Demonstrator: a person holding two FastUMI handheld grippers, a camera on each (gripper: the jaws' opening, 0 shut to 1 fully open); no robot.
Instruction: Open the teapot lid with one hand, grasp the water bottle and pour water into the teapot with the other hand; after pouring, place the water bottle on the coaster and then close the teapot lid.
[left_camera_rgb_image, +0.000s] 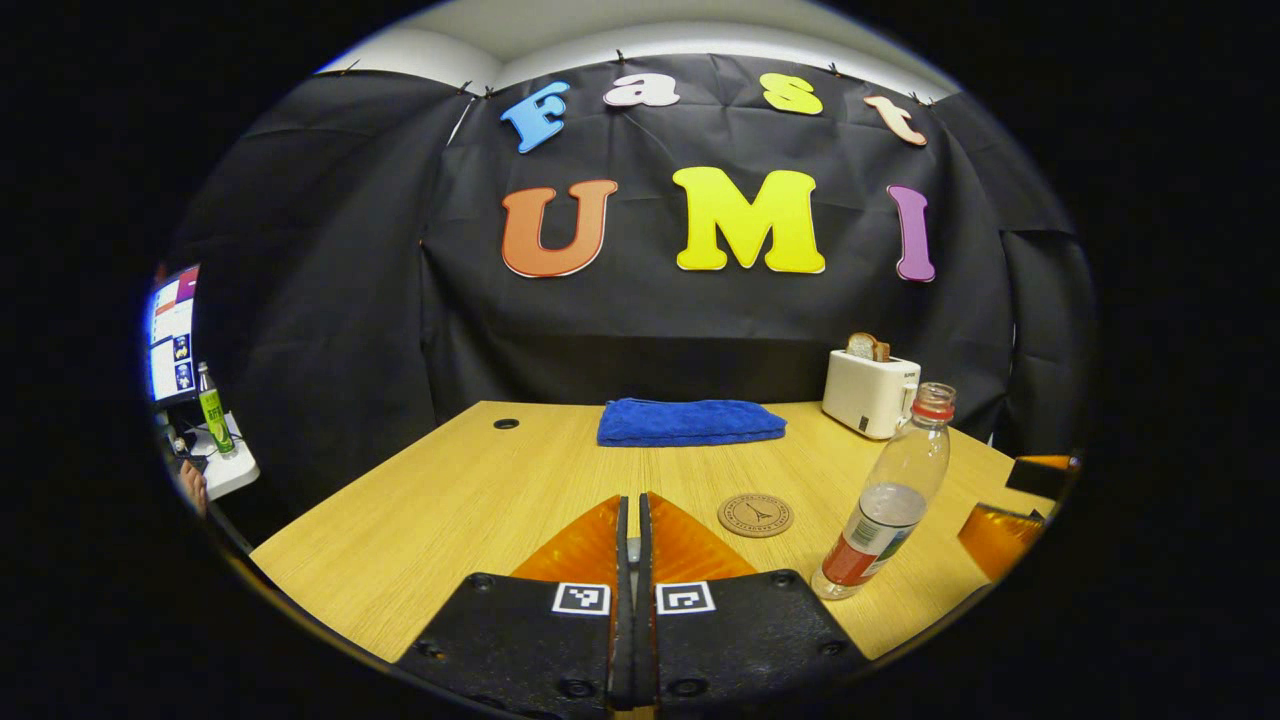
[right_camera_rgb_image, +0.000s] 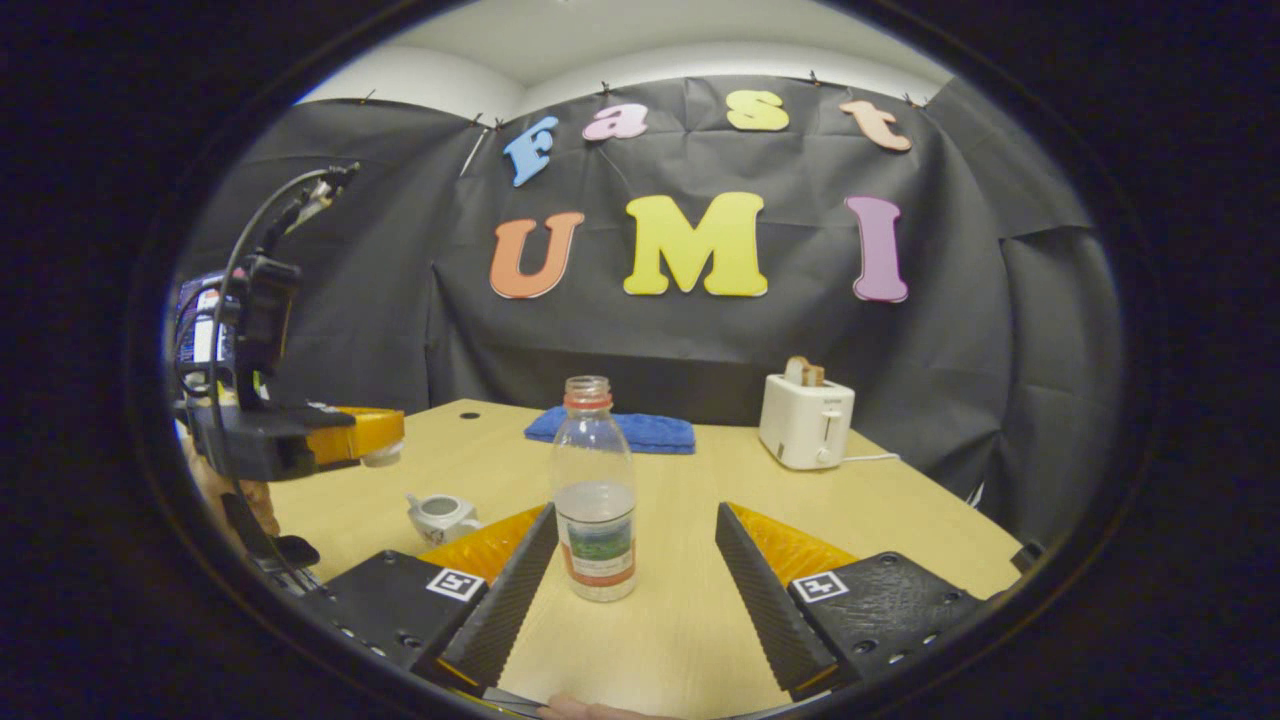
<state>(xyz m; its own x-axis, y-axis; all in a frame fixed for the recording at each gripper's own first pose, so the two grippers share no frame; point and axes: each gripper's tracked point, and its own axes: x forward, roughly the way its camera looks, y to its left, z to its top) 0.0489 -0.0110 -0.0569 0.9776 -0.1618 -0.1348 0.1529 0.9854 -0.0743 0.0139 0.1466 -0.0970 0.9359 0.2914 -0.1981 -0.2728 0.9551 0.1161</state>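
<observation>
One water bottle stands upright, mouth up.

Each claw is built on black textured blocks fastened with round screws and marked by small square black-and-white tags. On the left claw and right claw, ribbed inner faces are seen. Black cables loop above the left claw's housing in the right gripper view.

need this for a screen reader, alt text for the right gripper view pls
An uncapped water bottle stands on the wooden table between the right gripper's open fingers, untouched. To its left sits a small teapot, with the left gripper held above it; behind are a blue towel and a toaster.
</observation>
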